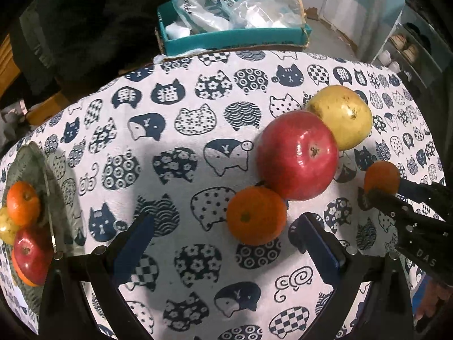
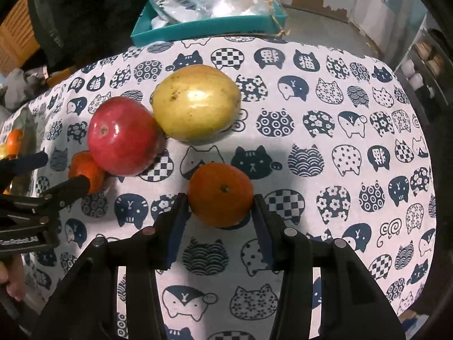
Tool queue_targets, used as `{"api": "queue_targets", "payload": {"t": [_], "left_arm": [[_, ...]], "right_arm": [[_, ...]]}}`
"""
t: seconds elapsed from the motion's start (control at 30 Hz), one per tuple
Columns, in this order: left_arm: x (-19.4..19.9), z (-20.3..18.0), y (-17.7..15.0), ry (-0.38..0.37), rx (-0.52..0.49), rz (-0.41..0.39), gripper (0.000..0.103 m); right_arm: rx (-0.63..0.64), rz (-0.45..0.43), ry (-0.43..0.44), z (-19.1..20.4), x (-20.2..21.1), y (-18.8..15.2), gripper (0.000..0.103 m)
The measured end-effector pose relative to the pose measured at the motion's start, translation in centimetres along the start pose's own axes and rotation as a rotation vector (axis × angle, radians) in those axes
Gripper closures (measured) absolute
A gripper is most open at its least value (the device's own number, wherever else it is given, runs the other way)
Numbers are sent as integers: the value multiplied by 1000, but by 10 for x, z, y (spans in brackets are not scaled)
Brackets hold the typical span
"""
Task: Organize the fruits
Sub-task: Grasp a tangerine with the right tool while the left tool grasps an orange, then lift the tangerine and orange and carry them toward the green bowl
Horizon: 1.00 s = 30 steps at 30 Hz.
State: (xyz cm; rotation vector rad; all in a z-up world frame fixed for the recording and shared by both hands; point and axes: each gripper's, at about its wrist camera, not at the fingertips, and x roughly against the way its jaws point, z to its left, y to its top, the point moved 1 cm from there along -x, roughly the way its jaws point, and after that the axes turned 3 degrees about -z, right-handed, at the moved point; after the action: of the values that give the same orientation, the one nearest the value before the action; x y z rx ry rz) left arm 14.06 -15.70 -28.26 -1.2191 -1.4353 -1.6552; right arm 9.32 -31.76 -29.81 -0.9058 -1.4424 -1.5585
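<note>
On the cat-print cloth lie a red apple [image 1: 297, 154], a yellow apple [image 1: 341, 116] touching it, and two mandarins. My left gripper [image 1: 223, 235] is open, with the near mandarin [image 1: 256, 215] between its fingertips, closer to the right one. My right gripper [image 2: 219, 206] has its pads on both sides of the other mandarin [image 2: 220, 194], which rests on the cloth; it also shows in the left wrist view [image 1: 380, 177]. The red apple [image 2: 123, 136] and yellow apple [image 2: 196, 103] lie beyond it. A glass bowl [image 1: 36, 170] at far left holds a mandarin, a red apple and other fruit.
A teal cardboard box [image 1: 235, 38] with plastic bags stands past the table's far edge. A dark jacket [image 1: 85, 19] hangs at back left. A shelf unit [image 1: 410, 42] stands at far right.
</note>
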Motion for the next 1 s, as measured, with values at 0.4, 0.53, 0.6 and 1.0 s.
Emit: {"api": "queue_targets", "payload": {"t": [0.4,0.53,0.6,1.0], "left_arm": [[-4,-13,-1,-76,-13,15,57],[0,-14,-3,-58,-27,12,58],[4,-11,-5,-65,-9,9,58],[60,9,-3,-49,32,-110,59]], "right_arm": [[-9,-30,14,-1,11,6,57],[-3,-43,15,2,17,9,57],[1,-51,15,5,20,10,57],[46,-142,-6,23,64,19,58]]}}
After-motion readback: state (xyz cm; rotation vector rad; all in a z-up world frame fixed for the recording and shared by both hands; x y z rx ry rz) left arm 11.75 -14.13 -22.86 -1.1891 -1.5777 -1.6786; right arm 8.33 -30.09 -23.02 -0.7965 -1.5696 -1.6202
